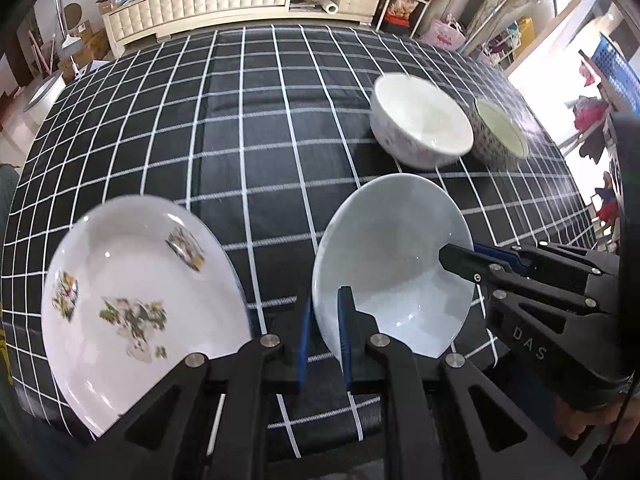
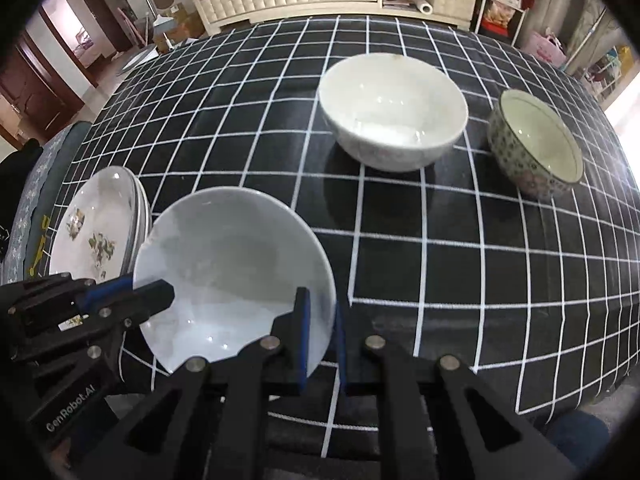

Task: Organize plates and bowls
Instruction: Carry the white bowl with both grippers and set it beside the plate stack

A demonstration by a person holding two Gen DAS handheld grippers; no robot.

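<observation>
A plain white deep plate (image 1: 388,256) (image 2: 236,264) is held between both grippers above the checked table. My left gripper (image 1: 324,320) is shut on its left rim. My right gripper (image 2: 320,328) is shut on its right rim, and it shows in the left wrist view (image 1: 464,260). A stack of flowered plates (image 1: 136,300) (image 2: 96,228) lies to the left. A white bowl (image 1: 420,120) (image 2: 392,108) and a patterned bowl (image 1: 500,132) (image 2: 536,144) stand further back on the right.
The table (image 1: 260,140) (image 2: 440,260) has a black cloth with white grid lines. A cream cabinet (image 1: 200,4) and shelves stand beyond its far edge. A padded seat (image 2: 44,168) is by the left edge.
</observation>
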